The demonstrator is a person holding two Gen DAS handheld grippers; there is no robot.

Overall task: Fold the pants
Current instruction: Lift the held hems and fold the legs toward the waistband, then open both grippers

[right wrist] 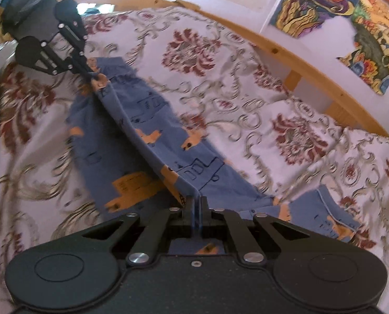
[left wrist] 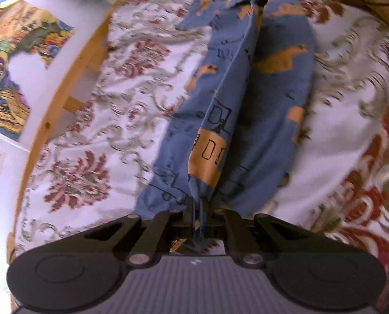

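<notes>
on the floral bedspread, seen from the left wrist, the left gripper has its fingers pinched together on a bunched edge of the blue printed pants. a raised fold runs from it to the right gripper at the far end, which also clamps the cloth.

from the right wrist, the right gripper is clamped on the pants, the taut ridge leading to the left gripper. one leg lies flat beside a wooden bed rail.

Blue pants with orange animal prints (black line drawings too) on a red-and-grey floral white bedspread.
</notes>
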